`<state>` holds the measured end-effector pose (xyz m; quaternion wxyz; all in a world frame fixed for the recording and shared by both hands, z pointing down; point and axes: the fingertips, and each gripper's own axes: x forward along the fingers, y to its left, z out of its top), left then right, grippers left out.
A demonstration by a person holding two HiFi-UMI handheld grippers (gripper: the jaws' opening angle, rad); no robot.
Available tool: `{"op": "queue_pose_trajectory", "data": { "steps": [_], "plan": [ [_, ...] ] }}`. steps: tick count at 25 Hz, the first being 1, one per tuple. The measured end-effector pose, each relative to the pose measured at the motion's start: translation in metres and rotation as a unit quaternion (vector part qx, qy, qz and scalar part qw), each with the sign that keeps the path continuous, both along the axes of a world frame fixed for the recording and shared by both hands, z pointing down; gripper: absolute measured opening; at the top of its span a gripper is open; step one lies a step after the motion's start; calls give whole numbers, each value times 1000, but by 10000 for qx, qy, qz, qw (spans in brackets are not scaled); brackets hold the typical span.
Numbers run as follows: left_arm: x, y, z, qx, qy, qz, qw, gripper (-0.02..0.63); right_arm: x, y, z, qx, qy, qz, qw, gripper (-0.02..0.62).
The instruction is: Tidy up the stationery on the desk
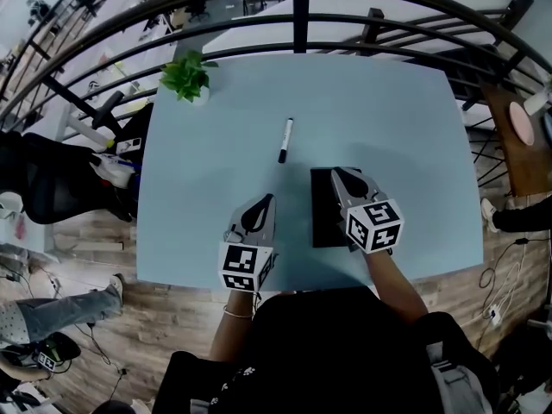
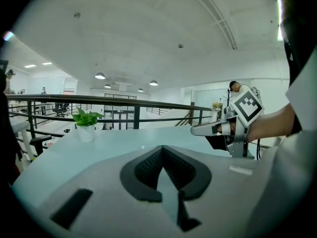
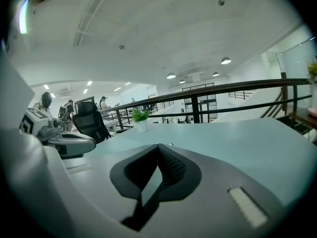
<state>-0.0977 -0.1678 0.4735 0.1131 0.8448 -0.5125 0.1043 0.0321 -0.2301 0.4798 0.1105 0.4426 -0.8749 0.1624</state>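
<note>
Over the near side of the desk [image 1: 388, 119], the left gripper [image 1: 264, 202] and right gripper [image 1: 339, 174] are hovering, jaws shut and empty. I think one should be opening wide before reaching the pen [image 1: 285, 140].

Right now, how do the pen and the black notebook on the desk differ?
The pen is slim, white with a black end; the black notebook is broad, all dark. The pen lies uncovered mid-table; the black notebook sits nearer the person, partly behind the right tool. Both lie flat on the table, ungripped.
</note>
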Motion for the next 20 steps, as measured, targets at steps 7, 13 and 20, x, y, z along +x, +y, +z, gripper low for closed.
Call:
{"op": "queue_pose_trajectory", "data": {
  "steps": [7,13,20],
  "plan": [
    [-33,-12,-5,97,42,20,9999,-6,-40,-31,-1,-18,30,82,10000,7],
    [-57,-28,0,17,113,122,9999,-6,-68,-62,6,-215,-69,272,9994,17],
    [-73,-48,4,-67,308,316,9990,-6,-94,-100,23,-440,75,405,9982,31]
  ]
}}
